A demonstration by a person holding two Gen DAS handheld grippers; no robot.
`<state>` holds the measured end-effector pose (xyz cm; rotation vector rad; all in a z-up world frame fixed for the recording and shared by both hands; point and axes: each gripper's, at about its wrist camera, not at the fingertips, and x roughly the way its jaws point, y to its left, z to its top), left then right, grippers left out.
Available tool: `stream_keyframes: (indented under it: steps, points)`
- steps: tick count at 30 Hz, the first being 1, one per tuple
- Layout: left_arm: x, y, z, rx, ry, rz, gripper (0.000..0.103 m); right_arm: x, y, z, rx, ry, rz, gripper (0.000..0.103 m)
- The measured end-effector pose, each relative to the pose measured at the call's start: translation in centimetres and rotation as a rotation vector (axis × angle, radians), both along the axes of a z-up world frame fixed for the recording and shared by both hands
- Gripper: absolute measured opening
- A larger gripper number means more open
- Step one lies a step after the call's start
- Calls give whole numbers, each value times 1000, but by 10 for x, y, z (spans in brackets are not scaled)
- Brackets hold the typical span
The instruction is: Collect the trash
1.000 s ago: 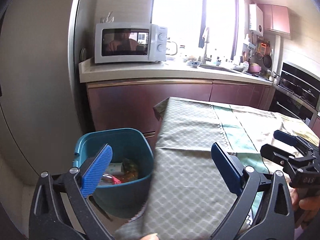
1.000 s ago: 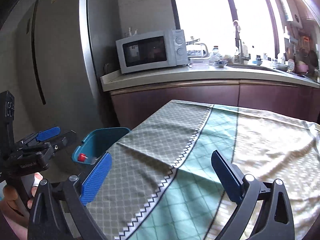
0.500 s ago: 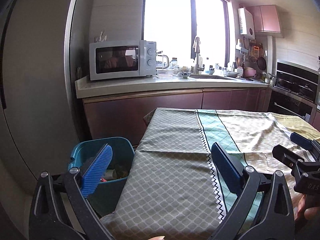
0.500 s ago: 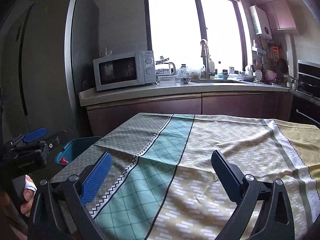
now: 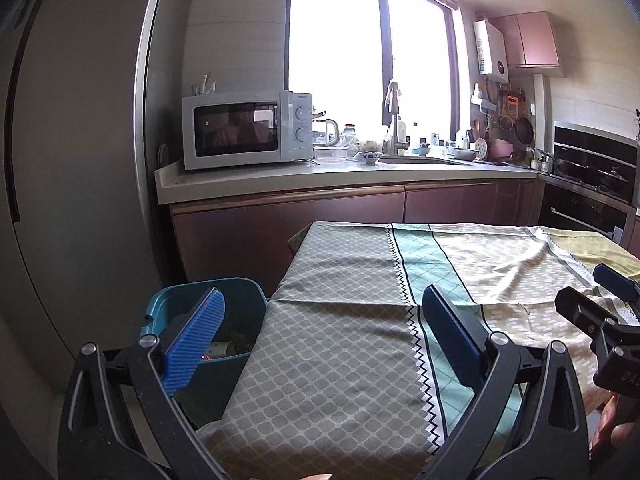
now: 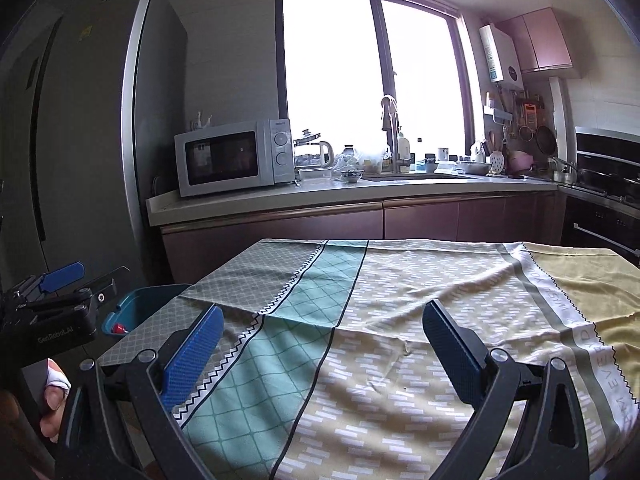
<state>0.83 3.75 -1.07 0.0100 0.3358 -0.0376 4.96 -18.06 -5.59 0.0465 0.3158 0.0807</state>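
Both wrist views over tablecloth (image 5: 340, 344)

Teal plastic trash bin (image 5: 240, 292), open top, upright on the floor just beside the table's left edge, at the near-left corner. Trash inside (image 5: 224, 346): mixed wrappers, hard to identify, plus a small red item (image 6: 118, 328) low in the bin. The tablecloth edge hides the bin's right side.

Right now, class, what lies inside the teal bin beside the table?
The teal bin holds mixed rubbish: a red-tipped item and pale packaging. The left gripper finger and tablecloth cover the rest.
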Motion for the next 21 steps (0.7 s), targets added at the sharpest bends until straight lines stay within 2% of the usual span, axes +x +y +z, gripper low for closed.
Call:
stream_keyframes:
  steps: [21]
  points:
    - [-12, 7, 2, -4, -17, 20, 97, -4, -1, 0, 8, 1, -20, 96]
